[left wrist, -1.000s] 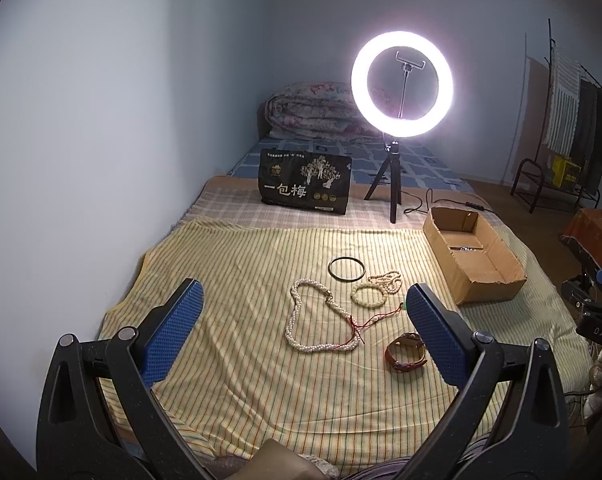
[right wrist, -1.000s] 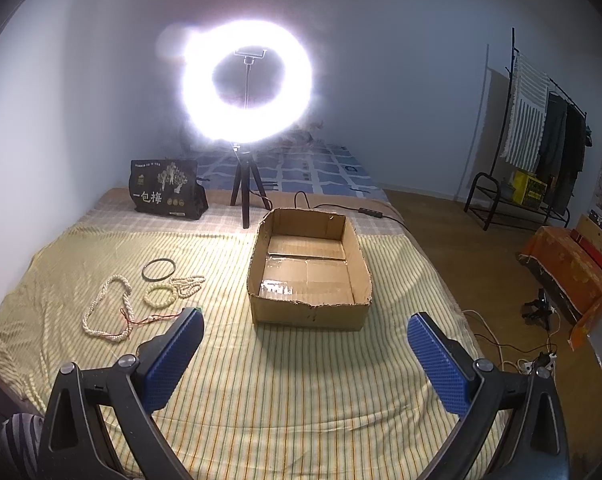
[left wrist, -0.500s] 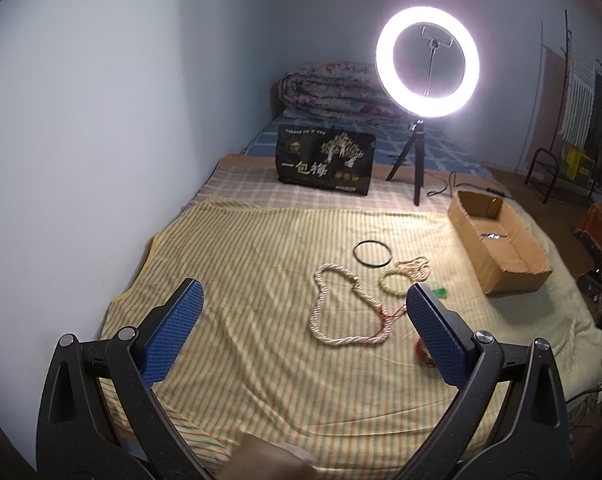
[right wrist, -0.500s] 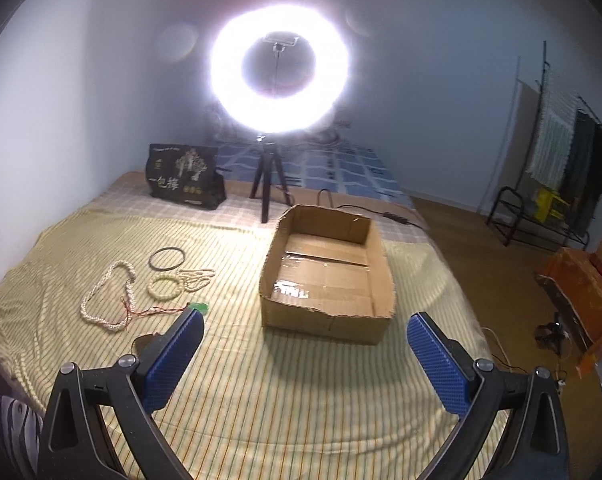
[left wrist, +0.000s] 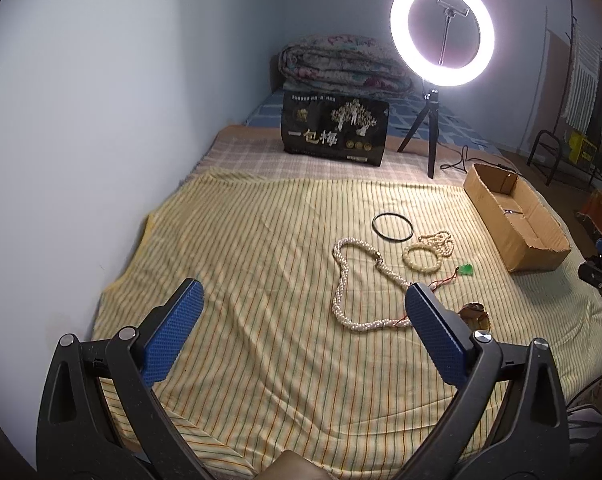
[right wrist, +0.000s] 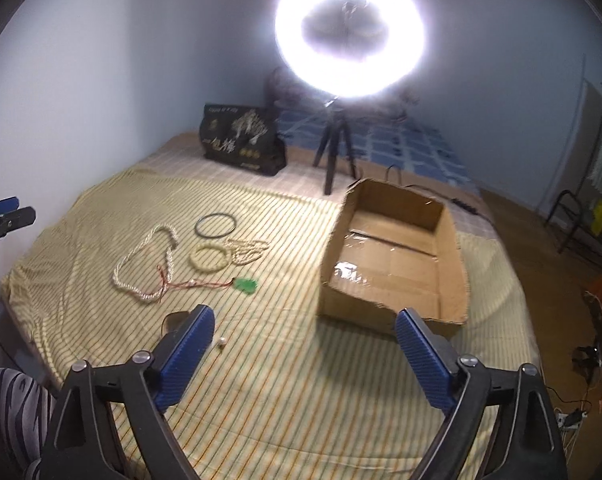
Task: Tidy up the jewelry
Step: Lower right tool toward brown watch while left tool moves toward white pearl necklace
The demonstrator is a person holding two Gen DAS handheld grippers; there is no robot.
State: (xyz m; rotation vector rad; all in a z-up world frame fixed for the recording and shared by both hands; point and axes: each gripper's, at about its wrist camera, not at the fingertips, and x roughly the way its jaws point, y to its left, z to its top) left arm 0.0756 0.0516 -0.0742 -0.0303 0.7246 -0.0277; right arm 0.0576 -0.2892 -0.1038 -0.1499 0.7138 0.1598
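Jewelry lies on the yellow striped sheet (left wrist: 261, 240): a white twisted pearl necklace (left wrist: 343, 280) (right wrist: 141, 256), a black ring bangle (left wrist: 393, 227) (right wrist: 216, 225), a pale bead bracelet (left wrist: 421, 258) (right wrist: 208, 258), a small bead strand (left wrist: 441, 240) (right wrist: 247, 250), a green pendant on a red cord (left wrist: 465, 269) (right wrist: 245, 285) and a brown bracelet (left wrist: 475, 314), partly behind a finger. An open cardboard box (left wrist: 517, 220) (right wrist: 397, 256) stands to the right. My left gripper (left wrist: 301, 312) and right gripper (right wrist: 303, 334) are open, empty, above the sheet's near side.
A lit ring light on a tripod (left wrist: 441, 32) (right wrist: 349, 32) stands behind the sheet with a black printed bag (left wrist: 335, 130) (right wrist: 241, 142) and a rolled quilt (left wrist: 341, 64). A wall runs along the left. A clothes rack (left wrist: 581, 80) stands at the right. A small white bead (right wrist: 222, 343) lies nearby.
Both grippers have swung leftward and moved closer to the bed, so jewelry and box shifted right in view. The green pendant came into sight. Both stayed open.
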